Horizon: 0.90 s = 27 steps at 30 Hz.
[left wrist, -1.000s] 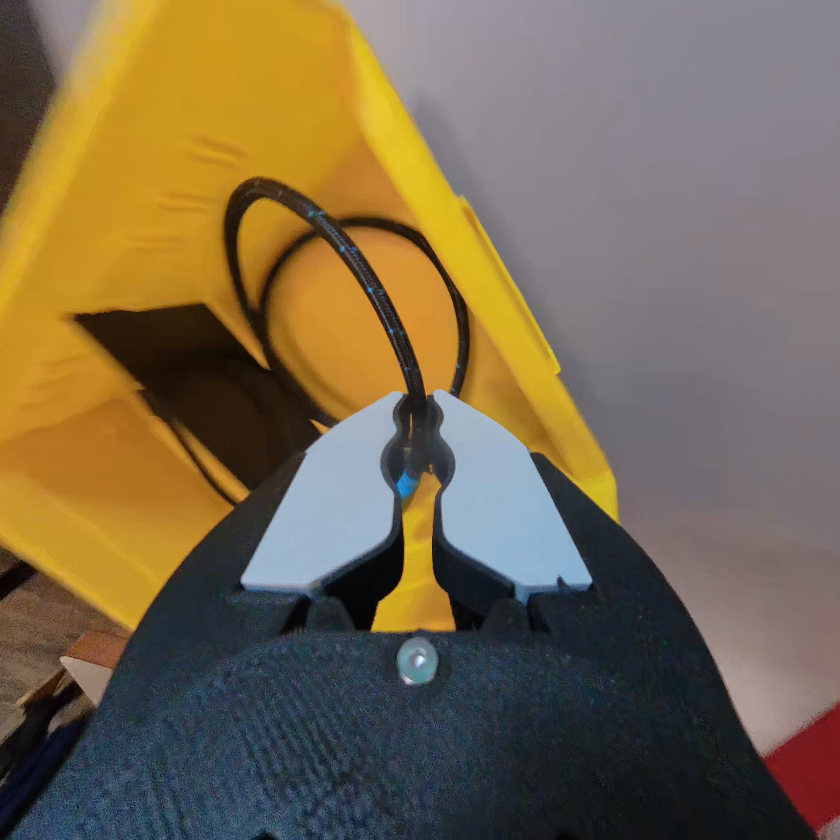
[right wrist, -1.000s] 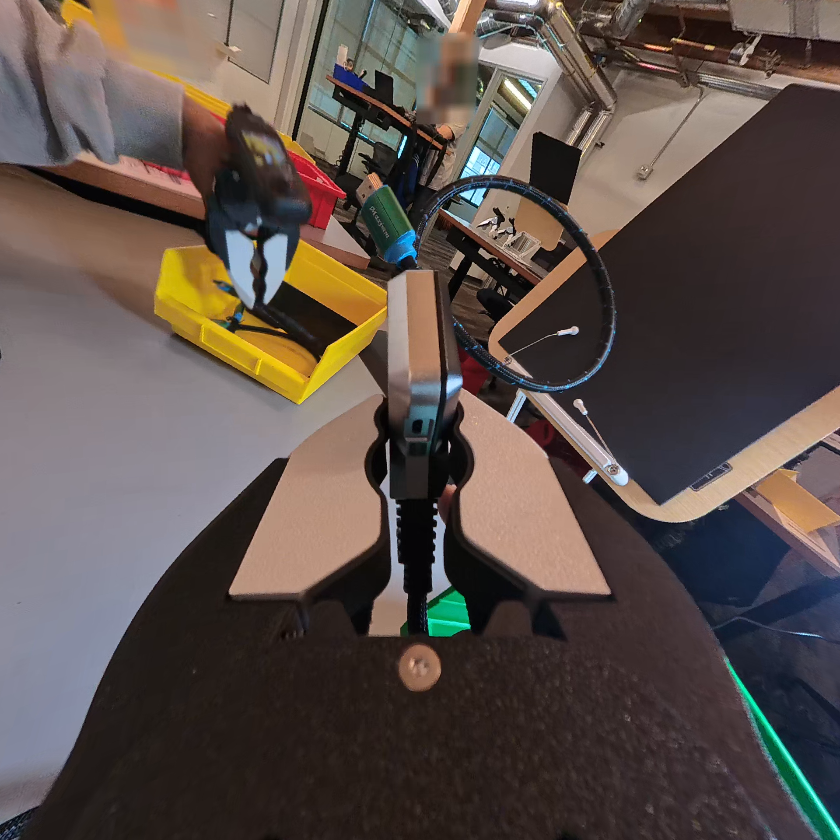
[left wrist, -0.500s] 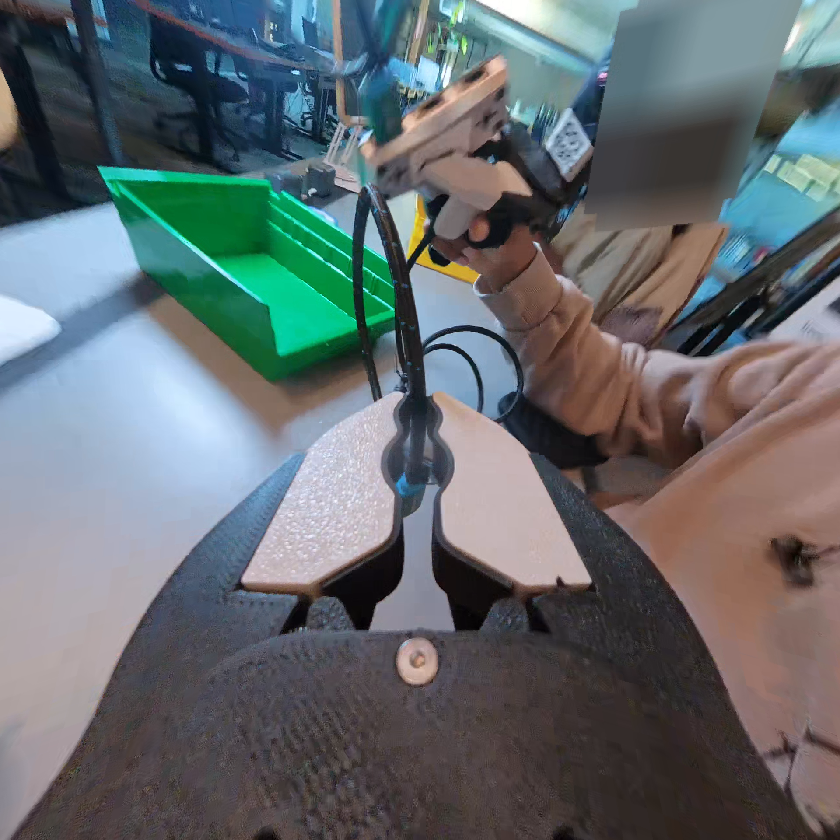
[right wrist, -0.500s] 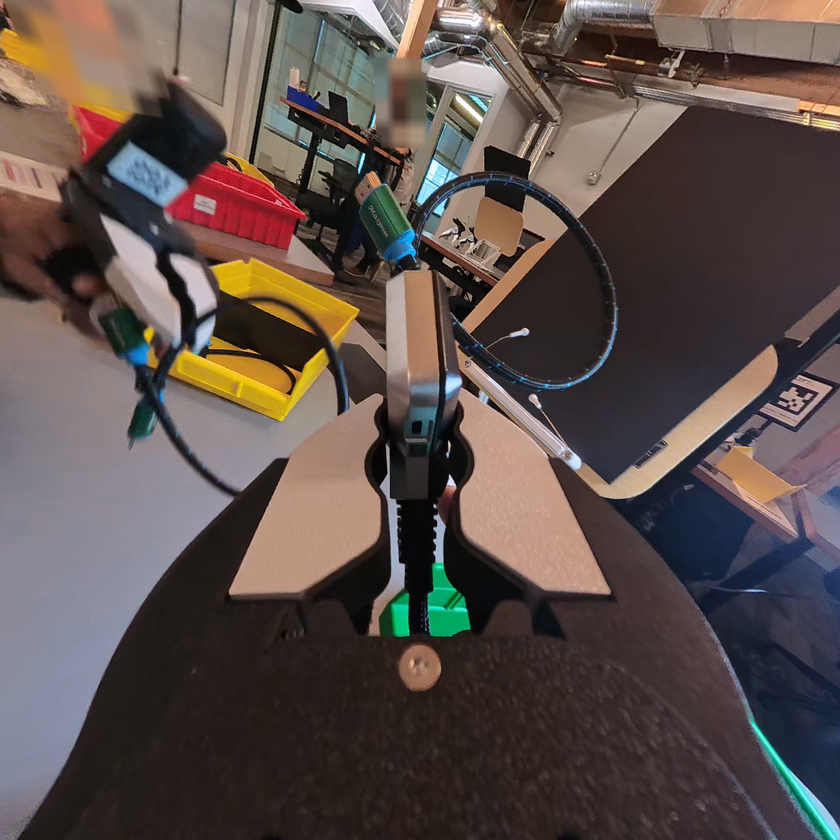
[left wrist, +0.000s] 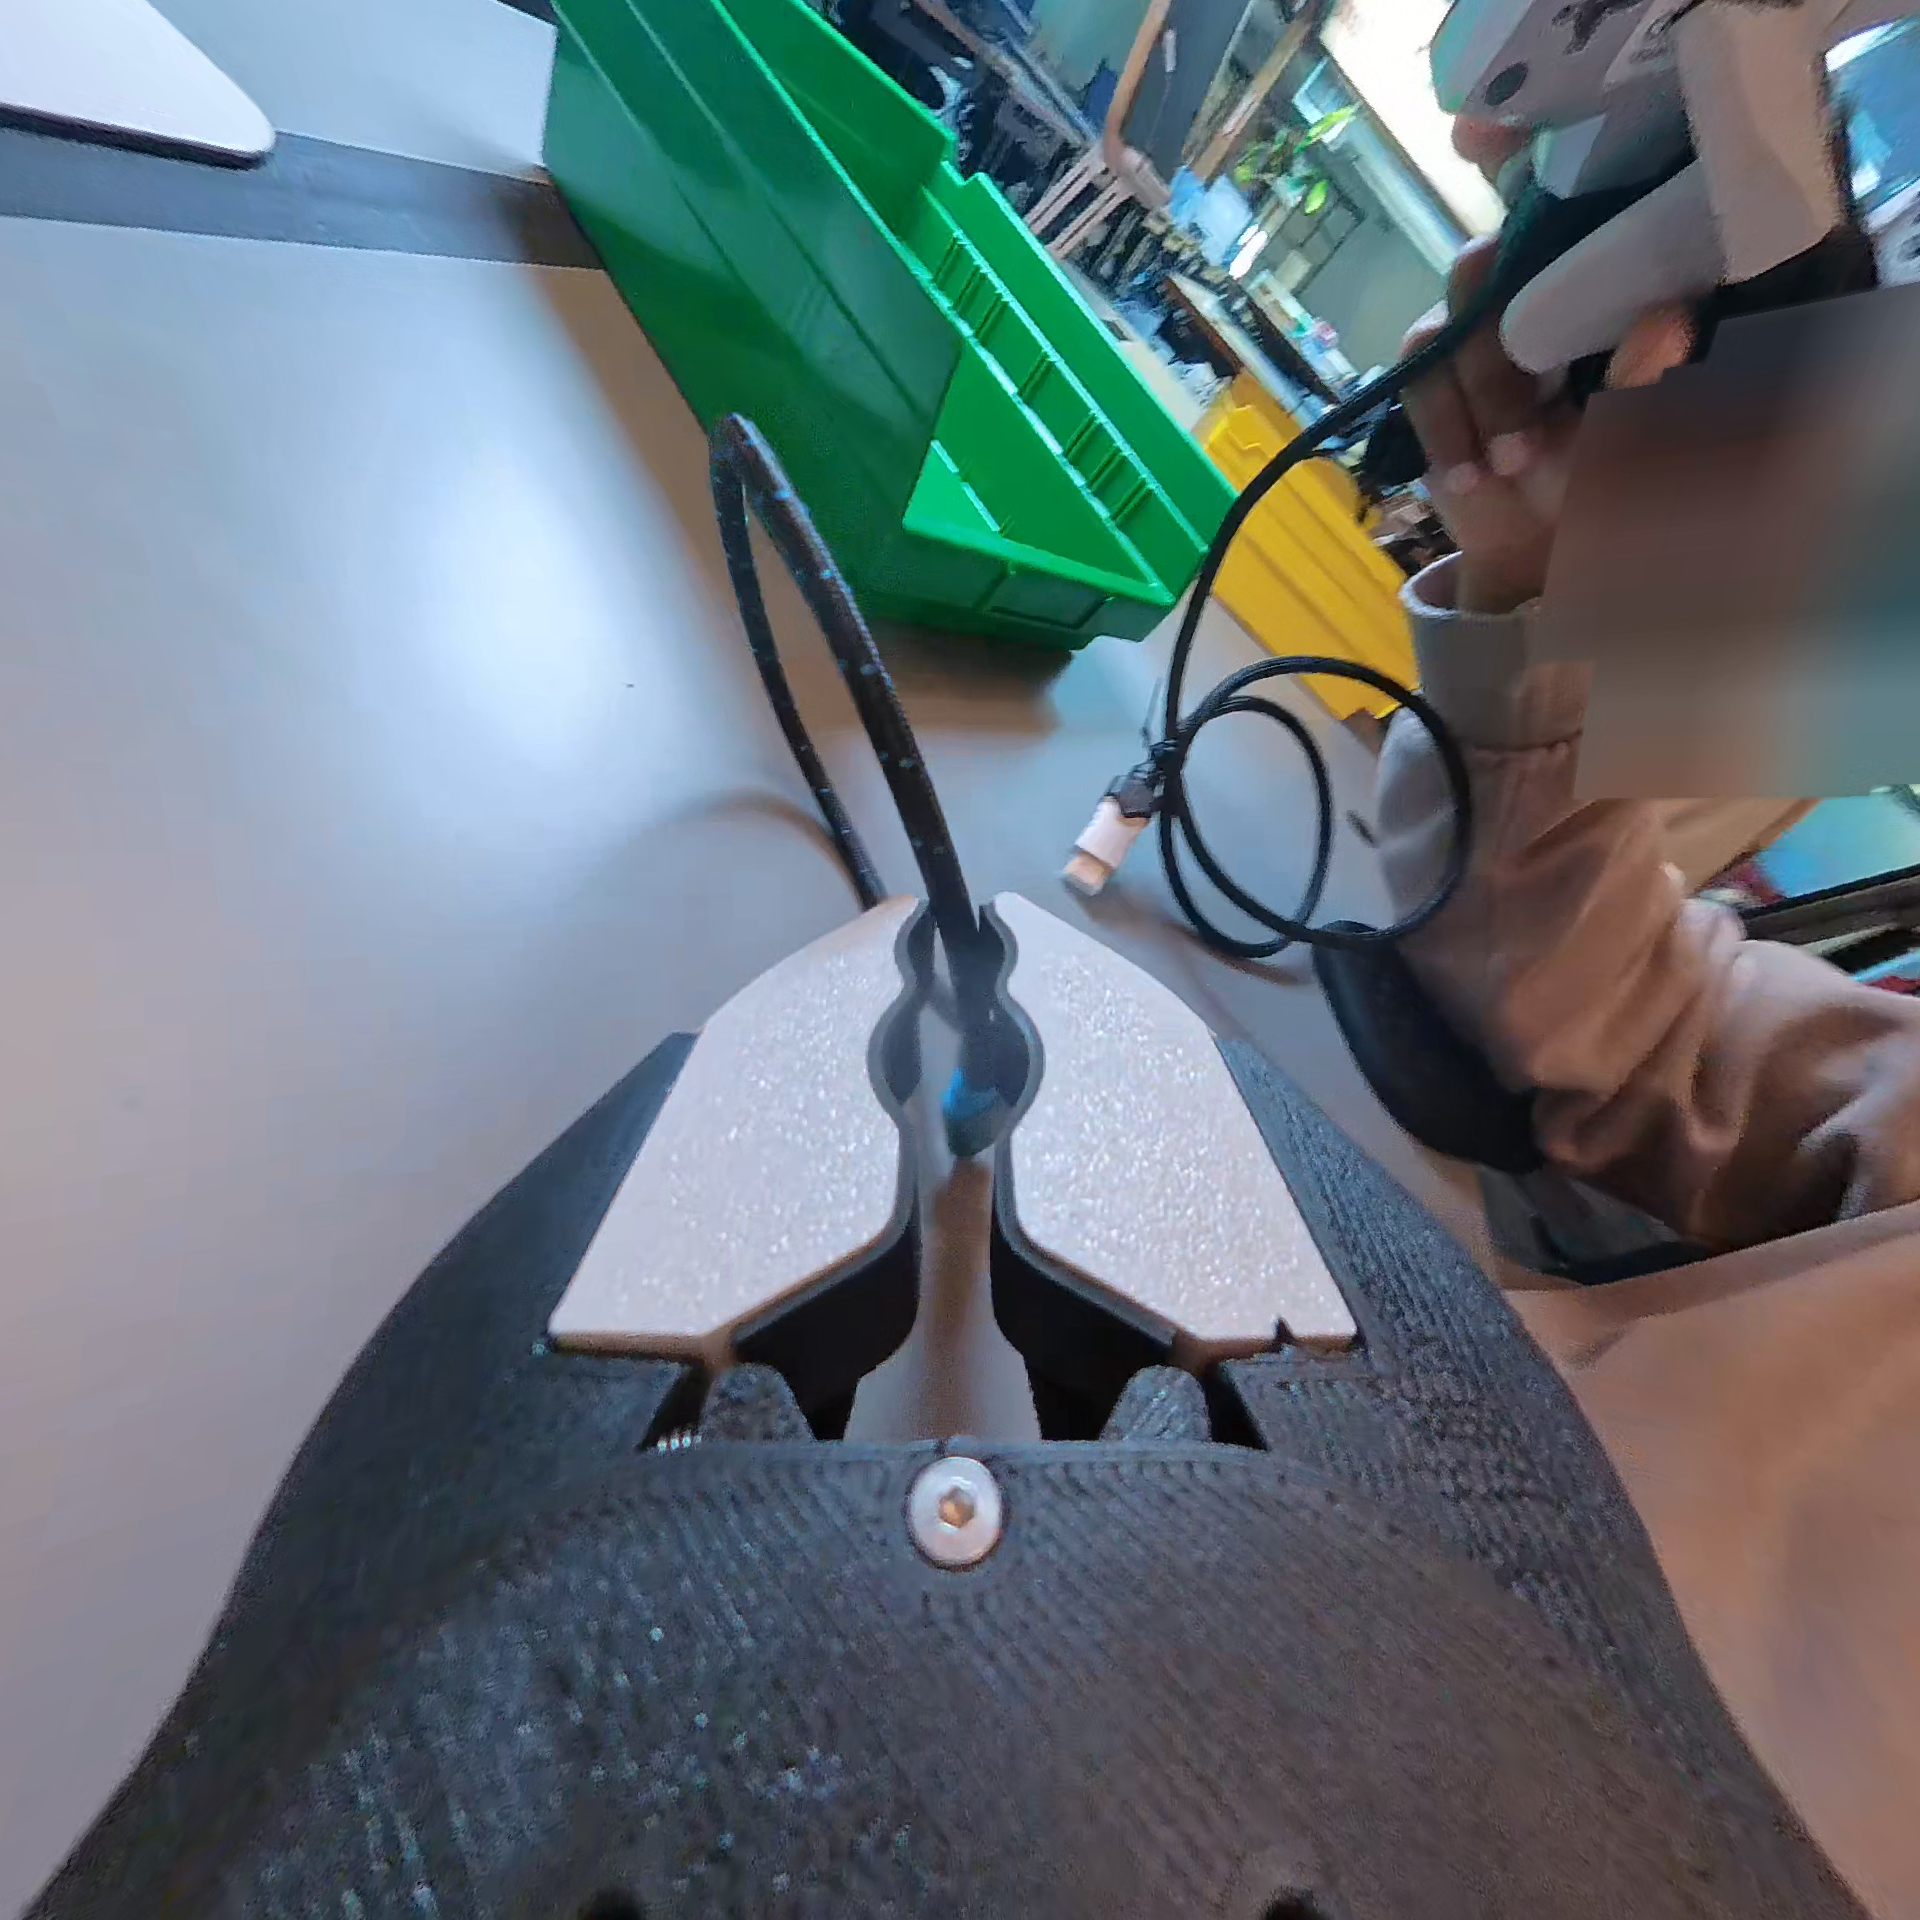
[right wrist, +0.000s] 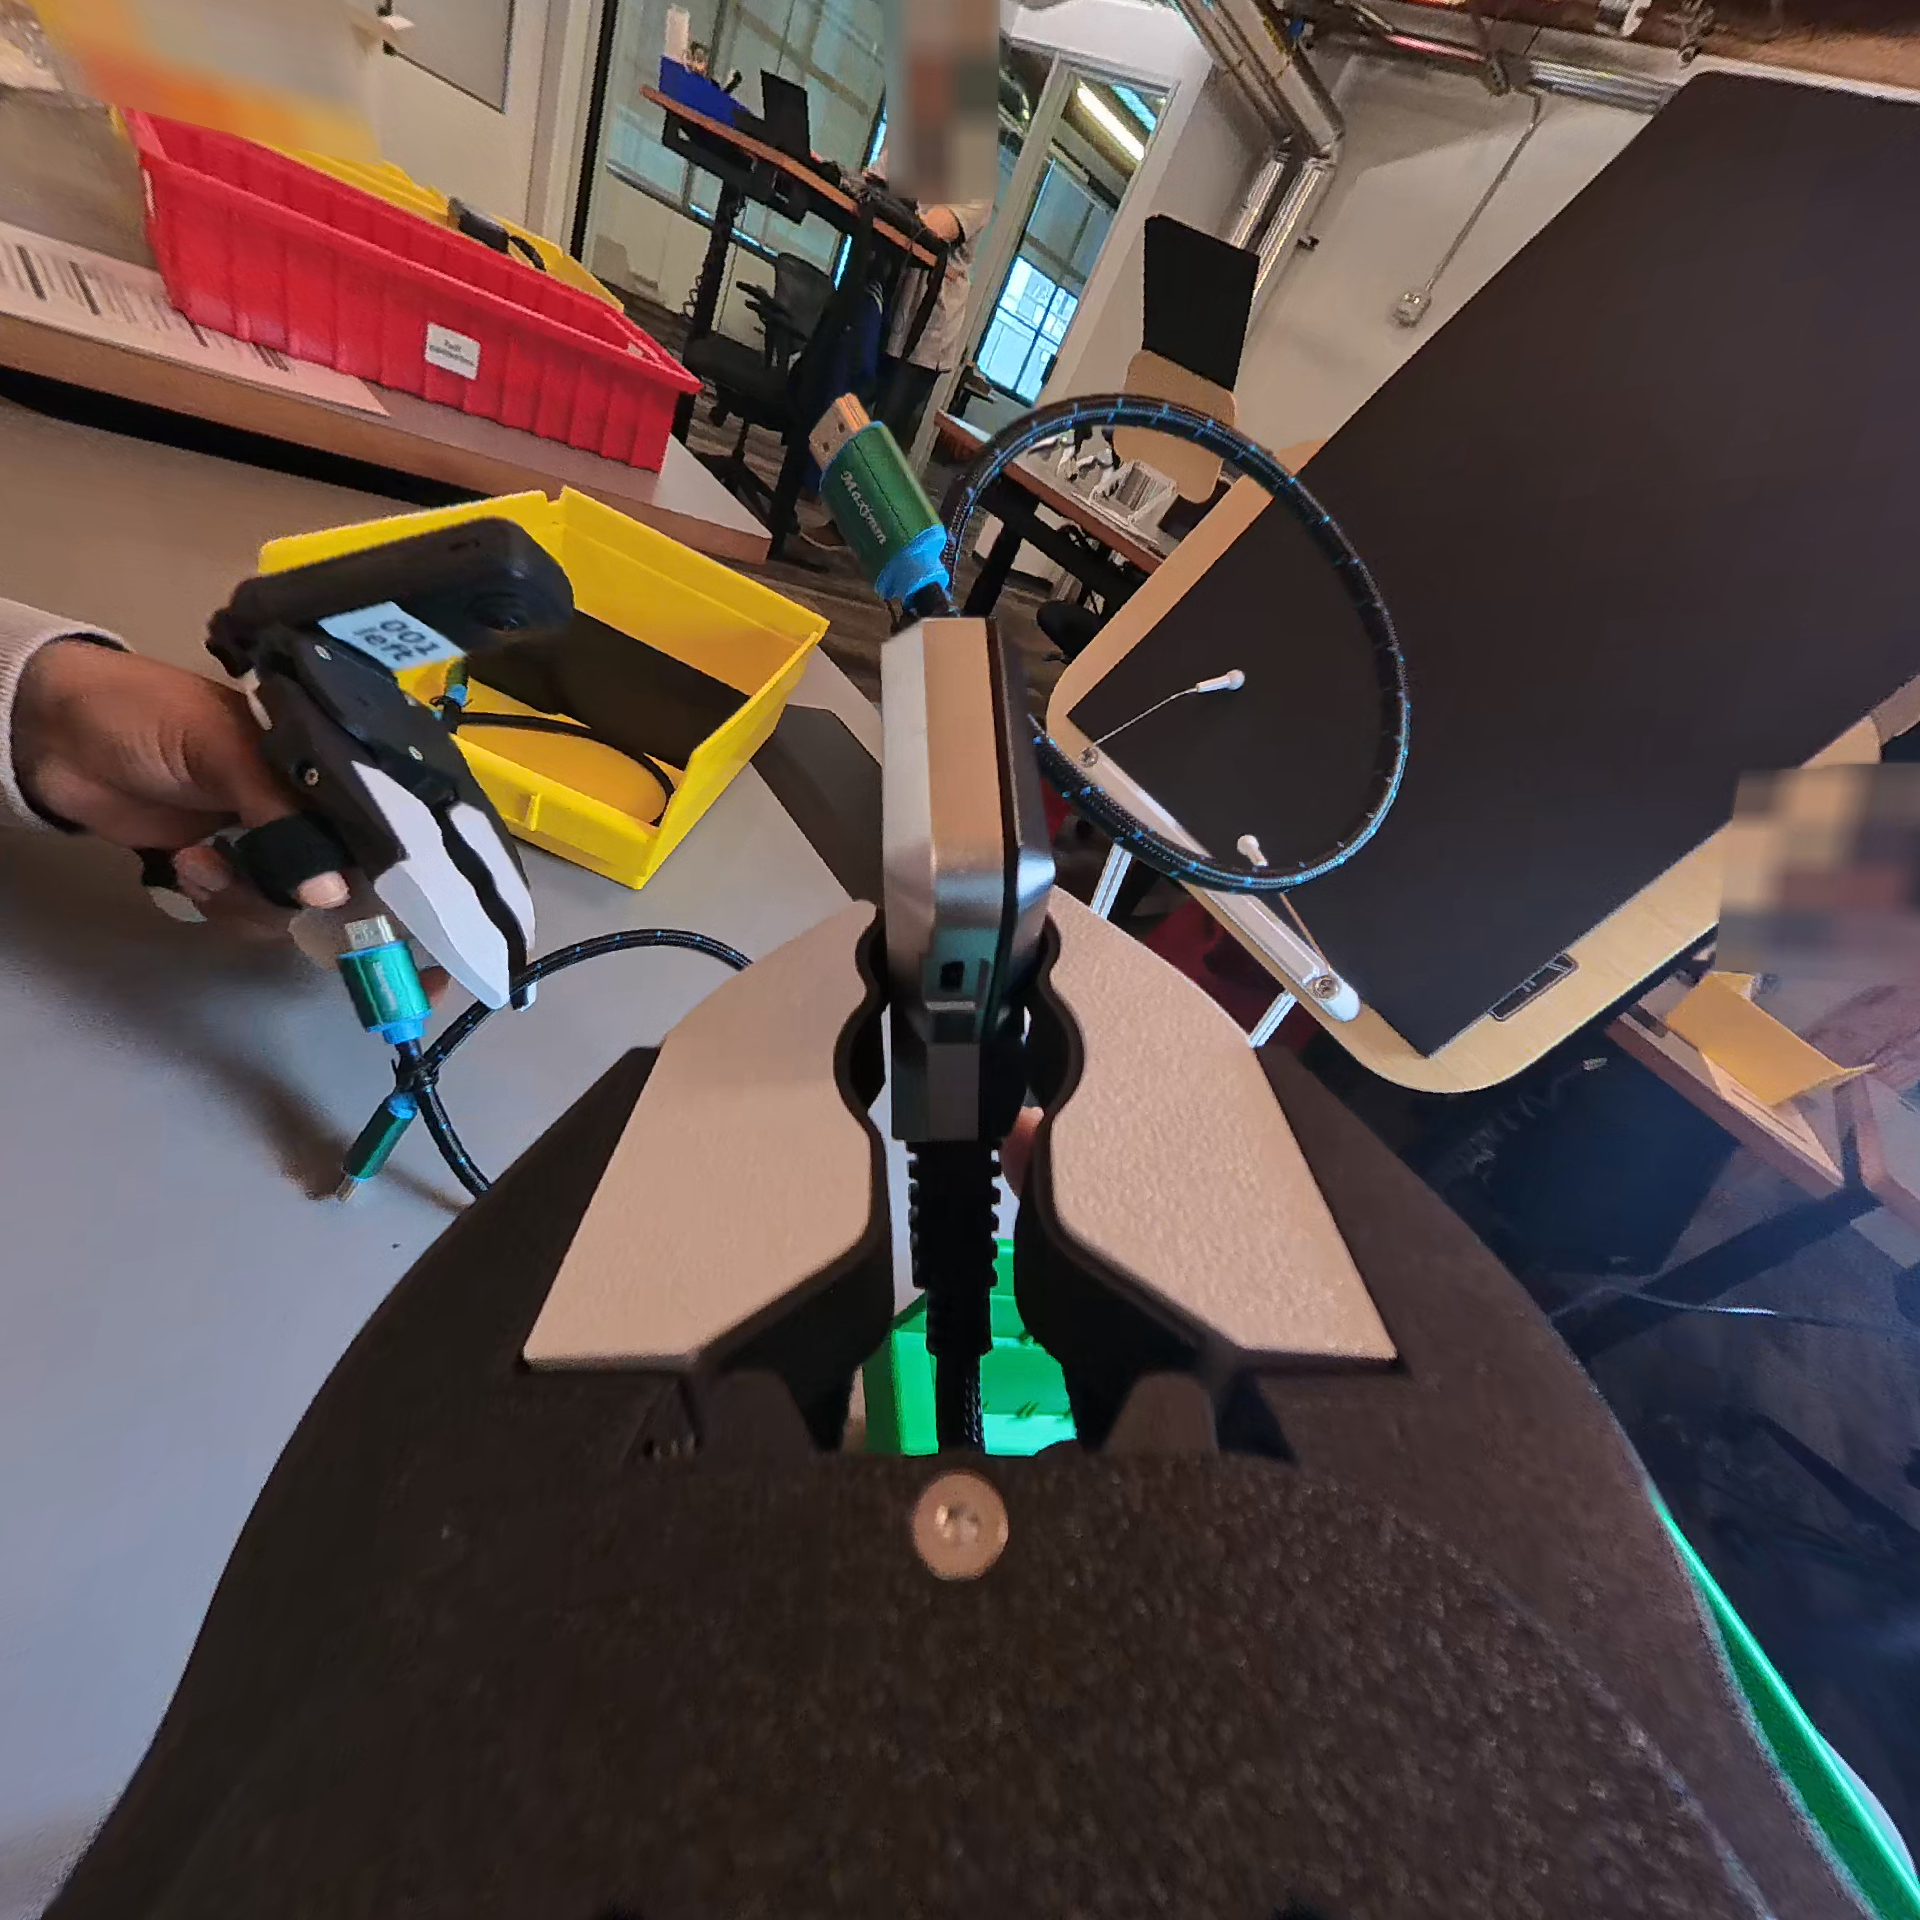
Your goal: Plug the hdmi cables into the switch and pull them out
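Fingers (left wrist: 1143, 1143) of the left gripper (left wrist: 961, 925) are pinched tight on a braided HDMI cable (left wrist: 831, 623) just behind its green plug (right wrist: 381, 987), so the plug hangs free, low over the grey table (left wrist: 312, 727) — likely so it can be aimed at a port. Across the way, the right gripper (right wrist: 961, 935) is clamped on the metal switch (right wrist: 956, 810), holding it edge-up and off the table, steady for insertion. One cable is already seated underneath; another green plug (right wrist: 878, 499) sticks up beyond it, its braid (right wrist: 1371, 644) looping round. The yellow bin (right wrist: 665, 665) sits behind, well apart.
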Motion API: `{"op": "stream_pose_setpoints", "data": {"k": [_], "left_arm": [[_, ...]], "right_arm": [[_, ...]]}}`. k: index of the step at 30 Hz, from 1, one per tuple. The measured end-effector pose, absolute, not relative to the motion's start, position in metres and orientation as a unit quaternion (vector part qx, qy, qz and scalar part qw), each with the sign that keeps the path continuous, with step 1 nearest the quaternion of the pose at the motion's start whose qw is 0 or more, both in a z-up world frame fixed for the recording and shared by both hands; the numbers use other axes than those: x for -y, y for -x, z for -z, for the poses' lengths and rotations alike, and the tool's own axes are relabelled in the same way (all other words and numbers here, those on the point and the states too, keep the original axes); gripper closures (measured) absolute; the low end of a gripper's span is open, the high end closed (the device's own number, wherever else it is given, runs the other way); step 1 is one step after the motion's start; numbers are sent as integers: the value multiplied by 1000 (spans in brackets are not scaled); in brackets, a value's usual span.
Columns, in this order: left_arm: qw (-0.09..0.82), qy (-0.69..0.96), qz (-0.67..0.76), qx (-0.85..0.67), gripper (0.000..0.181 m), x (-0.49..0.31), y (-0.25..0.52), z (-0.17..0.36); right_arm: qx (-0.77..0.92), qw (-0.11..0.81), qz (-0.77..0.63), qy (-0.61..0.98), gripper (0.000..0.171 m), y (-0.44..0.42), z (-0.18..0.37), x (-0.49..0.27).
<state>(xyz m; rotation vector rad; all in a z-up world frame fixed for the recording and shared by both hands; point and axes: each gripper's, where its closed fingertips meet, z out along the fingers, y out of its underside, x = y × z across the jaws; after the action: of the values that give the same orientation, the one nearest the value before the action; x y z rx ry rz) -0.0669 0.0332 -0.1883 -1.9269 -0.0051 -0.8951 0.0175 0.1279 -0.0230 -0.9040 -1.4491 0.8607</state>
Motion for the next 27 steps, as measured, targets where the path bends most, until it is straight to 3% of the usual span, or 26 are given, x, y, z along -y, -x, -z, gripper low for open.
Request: {"op": "stream_pose_setpoints", "data": {"k": [7,13,22,27], "left_arm": [[481,821,305,-34,170,-27,73,196],[419,876,210,-110,162,-9,79,216],[383,888,45,-252,154,19,93,200],[341,894,38,-288,153,38,89,199]], "right_arm": [[627,578,-357,382,148,-16,25,-125],[625,576,-357,387,148,-17,27,-129],[627,574,-356,387,148,-16,28,-129],[631,573,-353,386,149,-15,30,-128]]}}
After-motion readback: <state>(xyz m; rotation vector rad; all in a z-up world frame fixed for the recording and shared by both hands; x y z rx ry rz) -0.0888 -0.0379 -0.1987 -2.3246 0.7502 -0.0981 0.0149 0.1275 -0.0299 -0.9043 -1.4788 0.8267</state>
